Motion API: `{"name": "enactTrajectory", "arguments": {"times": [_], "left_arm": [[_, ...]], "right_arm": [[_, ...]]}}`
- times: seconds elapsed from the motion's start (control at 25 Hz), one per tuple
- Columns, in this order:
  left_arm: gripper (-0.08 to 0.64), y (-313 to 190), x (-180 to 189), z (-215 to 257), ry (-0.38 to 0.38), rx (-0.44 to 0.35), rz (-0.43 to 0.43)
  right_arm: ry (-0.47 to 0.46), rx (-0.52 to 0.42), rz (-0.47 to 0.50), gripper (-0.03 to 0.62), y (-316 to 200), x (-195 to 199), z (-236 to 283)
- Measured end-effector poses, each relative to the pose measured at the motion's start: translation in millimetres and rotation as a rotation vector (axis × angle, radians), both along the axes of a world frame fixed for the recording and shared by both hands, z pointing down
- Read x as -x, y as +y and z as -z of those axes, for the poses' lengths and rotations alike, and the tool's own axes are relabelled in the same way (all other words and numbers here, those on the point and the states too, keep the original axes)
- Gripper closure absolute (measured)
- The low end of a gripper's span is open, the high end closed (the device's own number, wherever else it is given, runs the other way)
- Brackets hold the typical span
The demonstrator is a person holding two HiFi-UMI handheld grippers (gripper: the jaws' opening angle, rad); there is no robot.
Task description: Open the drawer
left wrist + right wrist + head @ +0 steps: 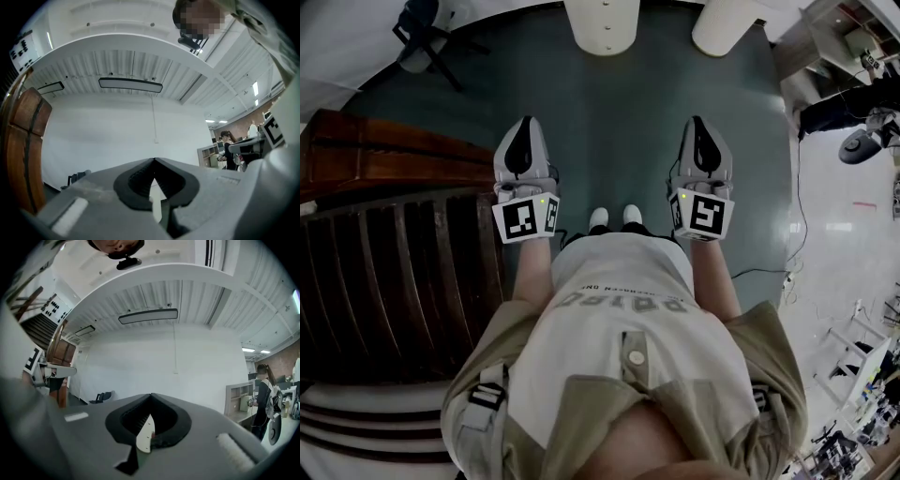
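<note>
I stand on a teal floor (609, 131) with both grippers held out ahead, side by side. My left gripper (525, 124) is shut and holds nothing; in the left gripper view its jaws (153, 160) meet against a white wall. My right gripper (697, 122) is shut and empty too, tips together (151, 395) in the right gripper view. A dark wooden cabinet (394, 159) stands to my left, close beside the left gripper, with a ribbed front (403, 281) below it. I cannot make out a drawer front or handle. The wood shows again at the left edge (26, 140).
Two white column bases (602, 23) (727, 23) rise ahead. A black chair (427, 37) sits far left. A cable (797, 216) runs along the floor at right, by desks and gear. White steps (356, 422) lie lower left. A person (262, 394) stands far right.
</note>
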State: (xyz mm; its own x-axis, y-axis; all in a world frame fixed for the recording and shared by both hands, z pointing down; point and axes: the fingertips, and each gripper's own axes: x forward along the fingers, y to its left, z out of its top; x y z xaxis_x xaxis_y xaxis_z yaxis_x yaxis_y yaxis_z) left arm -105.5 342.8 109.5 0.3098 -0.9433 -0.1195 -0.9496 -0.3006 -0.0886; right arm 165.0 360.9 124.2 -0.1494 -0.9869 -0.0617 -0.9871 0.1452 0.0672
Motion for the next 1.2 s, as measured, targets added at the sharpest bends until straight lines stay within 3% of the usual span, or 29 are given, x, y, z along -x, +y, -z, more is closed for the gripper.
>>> {"name": "enactTrajectory", "arguments": {"times": [0.24, 0.32, 0.36, 0.4, 0.48, 0.6, 0.88, 1.2], "left_arm": [[0.555, -10, -12, -5, 0.028, 0.034, 0.012], [0.555, -17, -18, -5, 0.040, 0.047, 0.003], [0.536, -21, -21, -5, 0.051, 0.055, -0.006], [0.467, -25, -24, -4, 0.064, 0.062, -0.017], [0.401, -32, -32, -2, 0.081, 0.072, -0.033], [0.362, -38, -44, -4, 0.073, 0.081, -0.037], [0.348, -48, -62, -15, 0.052, 0.125, -0.026], [0.348, -69, -44, -32, 0.048, 0.165, -0.007]], "right_arm": [[-0.100, 0.000, 0.029, 0.589, -11, -18, -4], [-0.109, -0.003, 0.060, 0.527, -19, -21, -2], [-0.108, 0.000, 0.079, 0.474, -24, -22, -1], [-0.106, 0.002, 0.094, 0.441, -28, -22, 0], [-0.099, 0.003, 0.110, 0.415, -35, -26, 3], [-0.097, 0.008, 0.127, 0.382, -44, -34, 5], [-0.109, 0.051, 0.143, 0.373, -61, -52, -10], [-0.107, 0.110, 0.156, 0.373, -81, -38, -35]]}}
